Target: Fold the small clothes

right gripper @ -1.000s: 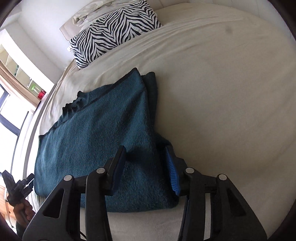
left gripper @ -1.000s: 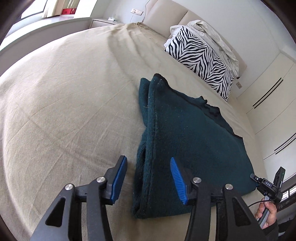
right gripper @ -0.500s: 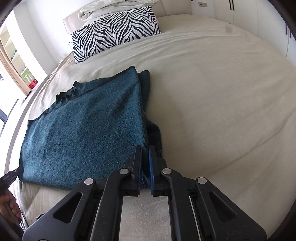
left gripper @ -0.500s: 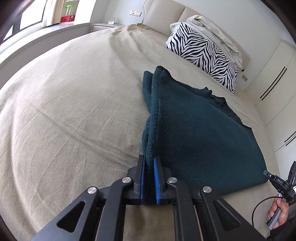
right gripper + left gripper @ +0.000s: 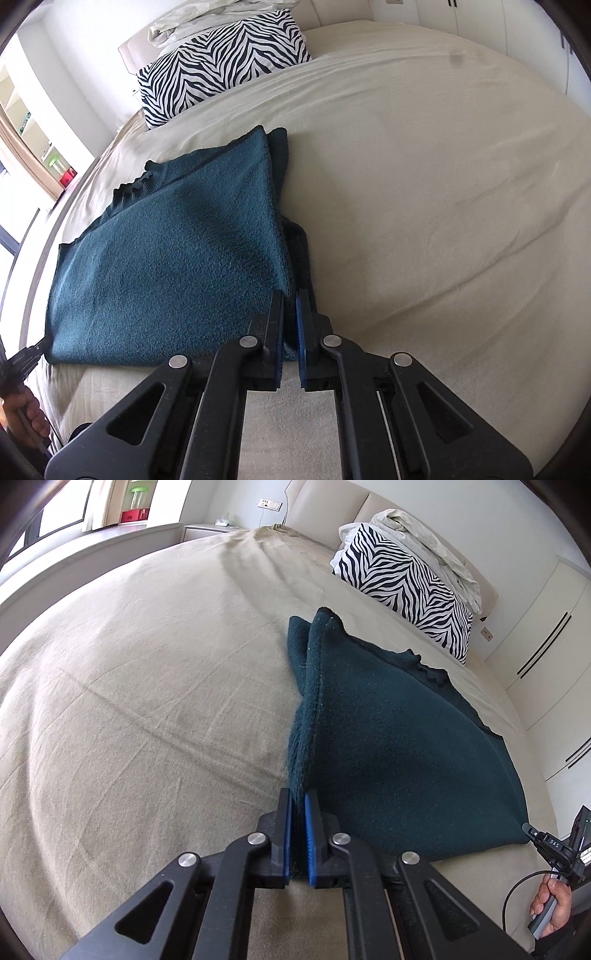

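A dark teal knit garment (image 5: 399, 738) lies on the beige bed (image 5: 140, 686). My left gripper (image 5: 298, 801) is shut on its near left corner and lifts that edge slightly. In the right wrist view the same garment (image 5: 173, 266) spreads to the left, and my right gripper (image 5: 290, 306) is shut on its near right corner. The garment hangs taut between the two grips. The far edge with the dark neckline rests on the bed.
A zebra-print pillow (image 5: 402, 583) with pale bedding on top sits at the headboard; it also shows in the right wrist view (image 5: 218, 70). White wardrobes (image 5: 546, 635) stand to the right. A window ledge (image 5: 92, 542) runs along the left.
Both grippers went from open around the near corners to shut on them. The near edge of the garment has risen slightly off the bed.
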The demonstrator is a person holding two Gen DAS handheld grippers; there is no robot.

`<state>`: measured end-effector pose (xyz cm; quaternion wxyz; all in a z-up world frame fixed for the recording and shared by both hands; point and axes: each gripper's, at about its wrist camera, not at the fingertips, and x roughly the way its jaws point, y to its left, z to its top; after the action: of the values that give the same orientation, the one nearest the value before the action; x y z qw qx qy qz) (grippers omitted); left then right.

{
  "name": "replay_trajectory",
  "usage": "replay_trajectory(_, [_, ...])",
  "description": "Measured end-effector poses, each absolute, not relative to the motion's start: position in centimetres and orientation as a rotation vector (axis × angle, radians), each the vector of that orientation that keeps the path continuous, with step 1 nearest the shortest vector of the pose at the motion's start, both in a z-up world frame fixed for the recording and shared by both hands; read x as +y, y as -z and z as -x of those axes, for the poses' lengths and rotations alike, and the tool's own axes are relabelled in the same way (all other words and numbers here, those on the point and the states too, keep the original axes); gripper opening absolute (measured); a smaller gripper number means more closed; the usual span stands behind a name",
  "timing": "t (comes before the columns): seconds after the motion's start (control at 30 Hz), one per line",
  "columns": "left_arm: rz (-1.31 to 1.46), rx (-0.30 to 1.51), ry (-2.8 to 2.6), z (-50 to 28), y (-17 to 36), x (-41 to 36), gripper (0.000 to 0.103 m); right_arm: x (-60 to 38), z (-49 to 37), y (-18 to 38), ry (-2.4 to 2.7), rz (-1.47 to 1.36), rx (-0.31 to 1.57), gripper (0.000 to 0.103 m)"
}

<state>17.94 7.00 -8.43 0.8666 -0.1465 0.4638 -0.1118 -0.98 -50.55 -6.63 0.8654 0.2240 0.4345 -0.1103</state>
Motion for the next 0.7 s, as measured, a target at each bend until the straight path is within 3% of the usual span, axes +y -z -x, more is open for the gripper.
replay_trajectory(0.17, [0.322,0.978,0.246,-17.9,9.0,7.3,0.008,-50.9,0.6,7.8,0.198,-0.495,0.929,0.005])
replay_trajectory(0.3, [0.329,1.001,0.22,-17.8,8.1,7.8,0.023,-51.6,1.0,7.4,0.19,-0.556,0.938,0.009])
replay_trajectory(0.37, [0.294,0.955,0.182,-17.4,6.3,7.8,0.026,-51.9,1.4,6.1,0.233,-0.555,0.924,0.02])
replay_trajectory(0.5, [0.179,0.847,0.199,-19.3,2.2,5.2,0.035,-51.4,1.2,2.0,0.256,-0.523,0.795,0.056])
replay_trajectory(0.57, [0.11,0.794,0.207,-21.5,1.0,2.8,0.042,-50.2,-1.1,0.5,0.167,-0.53,0.755,0.057])
replay_trajectory(0.7, [0.001,0.766,0.226,-27.3,1.1,-2.7,0.042,-46.2,-8.5,1.1,-0.11,-0.658,0.773,0.056])
